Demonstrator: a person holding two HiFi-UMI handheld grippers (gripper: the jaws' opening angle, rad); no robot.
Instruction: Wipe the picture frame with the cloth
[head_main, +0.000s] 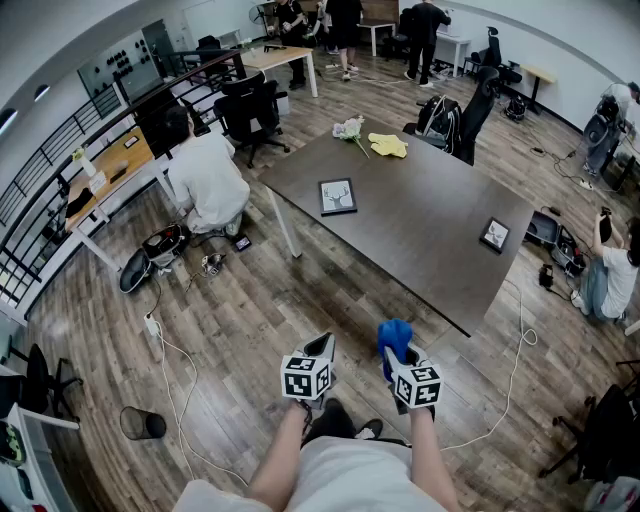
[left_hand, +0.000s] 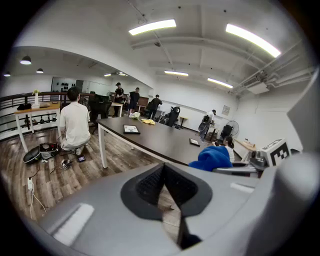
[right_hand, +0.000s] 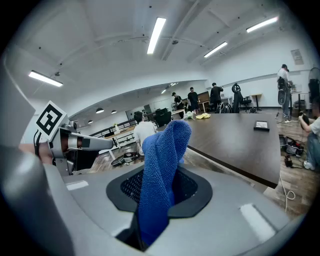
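Standing off from the table (head_main: 420, 260); both grippers hang over bare floor, well short of its near edge.

Right gripper (head_main: 400, 362): jaws clamped on the blue cloth (head_main: 393, 335), which stands up out of the pads in a loose fold. My guess is that it is pinched low so that a free lobe is left to rub with.

Left gripper (head_main: 320, 347): jaws closed together with nothing between them. I take it as the spare hand, perhaps to steady the frame later.

The picture frame (head_main: 337, 196) lies flat near the table's left corner, a little in from the edge that faces me. A smaller frame (head_main: 494, 235) lies by the right-hand edge, well apart from the first. I cannot tell which one is meant; the larger looks likelier.

View differences:
- Head view alone gives the layout: both frames, a yellow rag (head_main: 388, 145) near the far edge, and the gap between me and the table.
- Left gripper view shows pad meeting pad, and the larger frame low along the tabletop.
- Right gripper view shows the cloth's weave caught between the pads, and only the smaller frame.

Wiping not yet begun.
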